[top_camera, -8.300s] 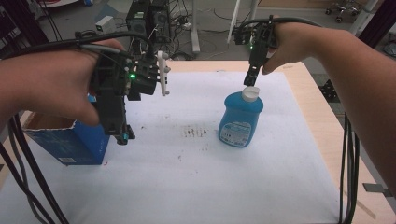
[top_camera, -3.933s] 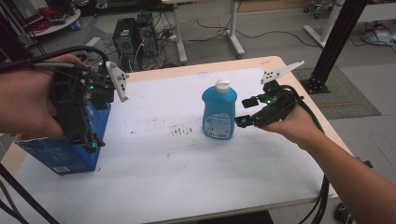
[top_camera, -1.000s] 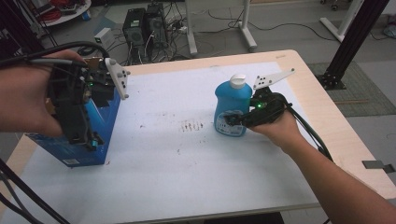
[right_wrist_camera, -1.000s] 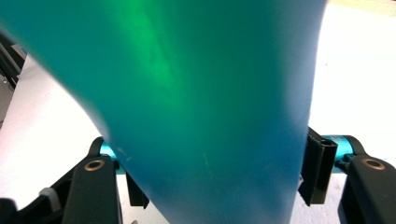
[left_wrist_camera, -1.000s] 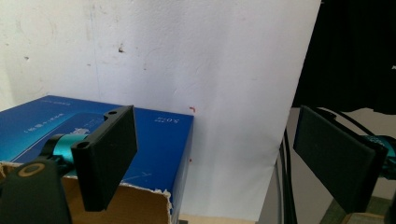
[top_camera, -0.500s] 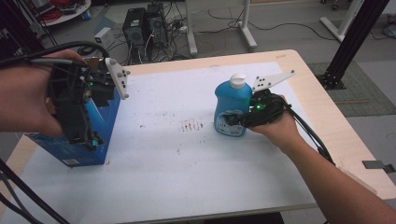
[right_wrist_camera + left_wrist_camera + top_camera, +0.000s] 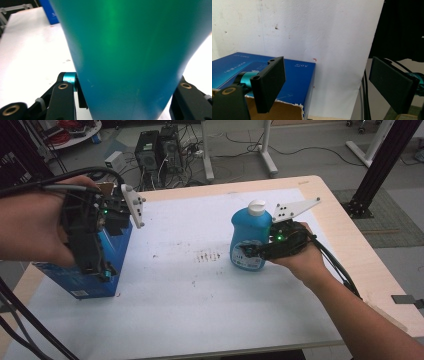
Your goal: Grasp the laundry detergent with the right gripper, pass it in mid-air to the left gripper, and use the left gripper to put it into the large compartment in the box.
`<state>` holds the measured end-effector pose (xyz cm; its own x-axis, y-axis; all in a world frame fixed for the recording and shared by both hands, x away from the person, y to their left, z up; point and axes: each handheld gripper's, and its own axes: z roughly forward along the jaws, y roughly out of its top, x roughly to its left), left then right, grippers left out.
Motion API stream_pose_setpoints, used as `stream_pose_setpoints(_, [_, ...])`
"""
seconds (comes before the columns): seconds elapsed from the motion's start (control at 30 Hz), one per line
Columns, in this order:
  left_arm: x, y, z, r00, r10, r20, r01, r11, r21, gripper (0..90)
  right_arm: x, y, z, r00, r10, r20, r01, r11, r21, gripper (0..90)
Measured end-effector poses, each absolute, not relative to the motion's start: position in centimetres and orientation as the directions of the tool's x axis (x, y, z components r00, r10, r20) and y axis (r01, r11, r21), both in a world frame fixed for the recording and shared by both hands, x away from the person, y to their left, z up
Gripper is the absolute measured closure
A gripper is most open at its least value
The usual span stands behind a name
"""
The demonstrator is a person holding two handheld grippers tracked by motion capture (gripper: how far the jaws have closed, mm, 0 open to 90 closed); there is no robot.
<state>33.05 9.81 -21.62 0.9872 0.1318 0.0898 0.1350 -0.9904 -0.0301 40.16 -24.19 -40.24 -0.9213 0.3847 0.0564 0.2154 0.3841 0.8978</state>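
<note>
A blue bottle [image 7: 248,242] with a white cap stands upright on the white sheet, right of centre. My right gripper [image 7: 254,251] comes at it level from the right. Its jaws have just been closing, and they now press both sides of the bottle's lower body [image 7: 130,50]. A blue cardboard box [image 7: 114,247] with a torn open top stands at the table's left. My left gripper [image 7: 95,266] hangs above it, pointing down. Its jaws stand wide apart [image 7: 329,85] with nothing between them, one over the box [image 7: 234,65] and one out past the table edge.
A white sheet [image 7: 200,300] with dark smudges [image 7: 207,255] covers most of the wooden table [image 7: 352,245]. Cables trail from both grippers off the near edge. Computer towers [image 7: 155,145] stand on the floor beyond, and a black frame post [image 7: 385,160] rises at the far right.
The right gripper was at the bottle's cap, then open beside the bottle. Its jaws have now closed on the bottle's body. The left gripper has stayed over the box.
</note>
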Motion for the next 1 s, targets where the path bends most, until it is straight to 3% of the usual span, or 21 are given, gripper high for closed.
stream_pose_setpoints(0.7, [34.1,6.7,-21.0,0.991,0.094,0.099,0.093,-0.996,0.014,13.8,36.2,-20.0,-33.9,-0.977,0.214,0.007,0.11,0.471,0.875,45.7])
stream_pose_setpoints(1.0, [34.4,5.7,-21.2,0.991,0.089,0.095,0.088,-0.996,0.013,13.8,35.5,-17.8,-33.6,-0.986,0.166,0.015,0.098,0.503,0.859,45.8])
